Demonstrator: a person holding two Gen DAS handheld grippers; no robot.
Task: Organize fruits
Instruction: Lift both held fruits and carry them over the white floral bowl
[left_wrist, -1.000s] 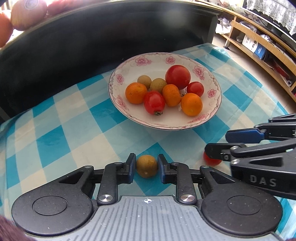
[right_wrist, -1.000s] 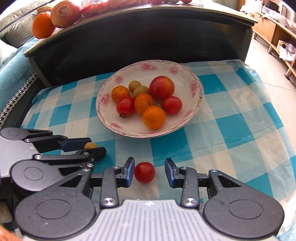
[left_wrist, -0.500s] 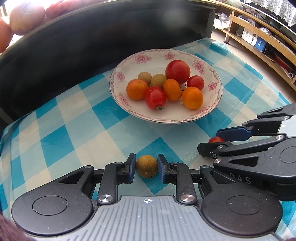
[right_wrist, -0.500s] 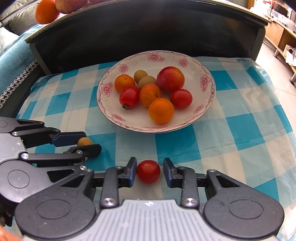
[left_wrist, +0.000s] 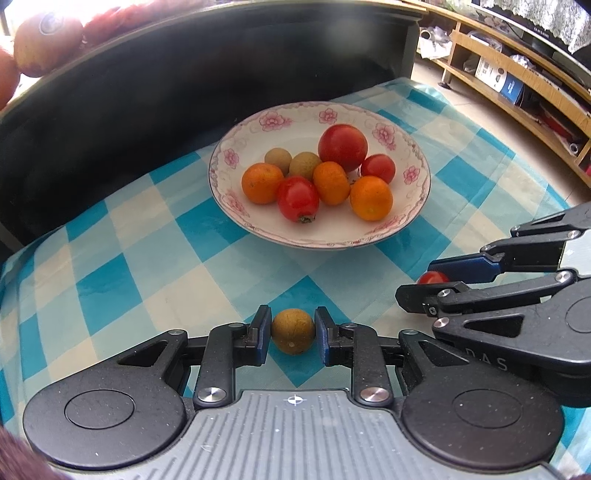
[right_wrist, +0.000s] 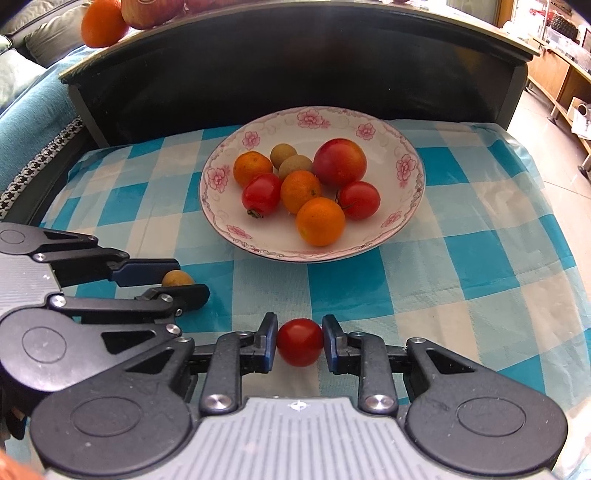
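From your left wrist camera, your left gripper (left_wrist: 293, 336) has its two blue pads pinching a small brown longan (left_wrist: 293, 335), one pad touching each side of it. Whether the fruit is touching the blue-and-cream checked tablecloth (left_wrist: 155, 266) you cannot tell. Ahead sits the floral-rimmed plate (left_wrist: 413, 206), holding two longans, three small oranges, two cherry tomatoes and one larger red fruit bunched near its middle. To the right, your right gripper (left_wrist: 428, 278) reaches in from the side, with a cherry tomato (left_wrist: 433, 277) showing between its fingers.

From your right wrist camera, your right gripper (right_wrist: 300, 347) has its pads closed against the cherry tomato (right_wrist: 300, 346), touching it on both sides, near the cloth's close edge and well short of the plate (right_wrist: 410, 221). On the left, your left gripper (right_wrist: 181, 278) lies low over the tablecloth (right_wrist: 461, 266), the longan (right_wrist: 176, 277) partly hidden between its fingers. A dark curved furniture edge (right_wrist: 295, 66) rises behind the plate, with an orange (right_wrist: 103, 22) on top of it.
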